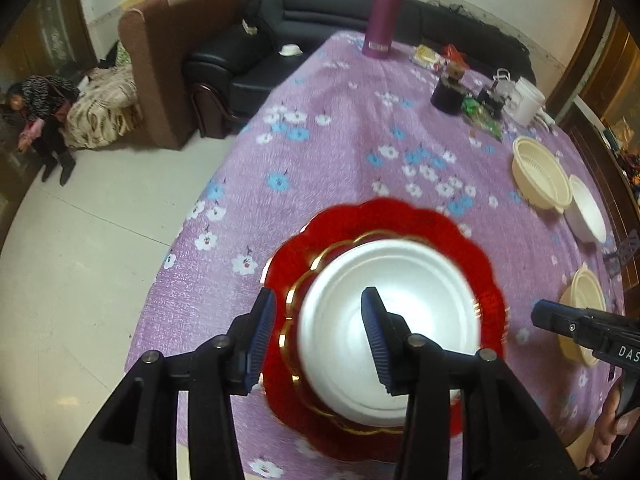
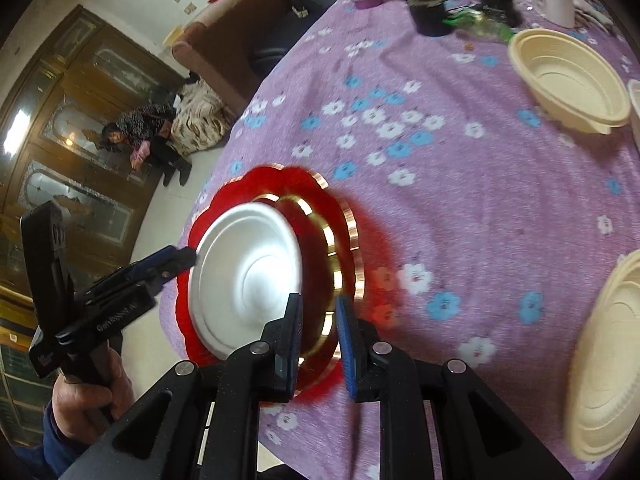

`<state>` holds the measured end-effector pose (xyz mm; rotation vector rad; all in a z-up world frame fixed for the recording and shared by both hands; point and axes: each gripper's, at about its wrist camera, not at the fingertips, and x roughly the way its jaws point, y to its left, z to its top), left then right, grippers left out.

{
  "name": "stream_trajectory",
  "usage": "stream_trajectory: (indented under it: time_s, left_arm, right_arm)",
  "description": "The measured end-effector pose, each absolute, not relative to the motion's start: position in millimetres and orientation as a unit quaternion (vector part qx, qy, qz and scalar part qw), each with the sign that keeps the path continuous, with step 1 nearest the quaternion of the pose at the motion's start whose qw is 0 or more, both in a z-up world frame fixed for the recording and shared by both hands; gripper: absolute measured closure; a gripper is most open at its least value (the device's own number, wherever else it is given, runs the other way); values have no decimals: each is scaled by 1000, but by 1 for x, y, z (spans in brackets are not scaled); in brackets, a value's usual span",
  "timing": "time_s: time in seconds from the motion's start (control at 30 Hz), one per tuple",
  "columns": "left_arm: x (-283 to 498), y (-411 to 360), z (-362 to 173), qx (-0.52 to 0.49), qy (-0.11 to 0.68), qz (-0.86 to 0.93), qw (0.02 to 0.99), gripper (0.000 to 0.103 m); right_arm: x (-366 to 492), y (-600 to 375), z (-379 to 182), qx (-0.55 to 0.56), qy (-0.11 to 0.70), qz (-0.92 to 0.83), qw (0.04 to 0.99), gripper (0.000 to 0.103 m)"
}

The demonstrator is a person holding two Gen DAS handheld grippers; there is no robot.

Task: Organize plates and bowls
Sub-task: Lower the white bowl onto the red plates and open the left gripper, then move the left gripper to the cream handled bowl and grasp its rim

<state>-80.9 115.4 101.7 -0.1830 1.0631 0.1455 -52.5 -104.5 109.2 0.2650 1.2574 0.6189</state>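
Observation:
A white foam plate [image 1: 420, 300] [image 2: 248, 272] lies on a stack of red scalloped plates with gold trim [image 1: 384, 216] [image 2: 280, 184], near the table's left edge. My left gripper [image 1: 320, 320] [image 2: 180, 258] hovers open over them. Its fingers straddle the white plate's left rim, and the pads do not press on it. My right gripper [image 2: 320, 320] [image 1: 538, 316] is nearly closed with nothing in it. In the left wrist view its tip stands clear of the red plates' right rim, over a cream bowl.
Cream plastic bowls [image 1: 540, 176] [image 2: 568, 80], a white bowl [image 1: 588, 208] and a cream bowl stack [image 2: 608, 360] sit at the right. A purple bottle [image 1: 384, 16], a dark cup [image 1: 448, 96] and small clutter stand at the far end. Beyond the table's left edge are sofas and a seated person.

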Motion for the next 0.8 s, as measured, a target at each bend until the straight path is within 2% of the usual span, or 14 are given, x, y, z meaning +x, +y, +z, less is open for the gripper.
stream_trajectory:
  time_s: [0.23,0.47,0.63,0.8]
  left_arm:
    - [-70,18,122,-57,502,10,863,59]
    - [-59,-83,108,-28,528,-65,846,59]
    - [-60,-126,95,-16,545,-103,832,58]
    - [-61,-144,84,-15,560,-128,818,58]
  right_arm:
    - [-53,-196,114,169,567,251,766,84]
    - [-63,-304,116,217,551,198,781,84]
    - [-74,-386,112,249,536,122,798,83]
    - [-80,-423,95,266,550,80,788,82]
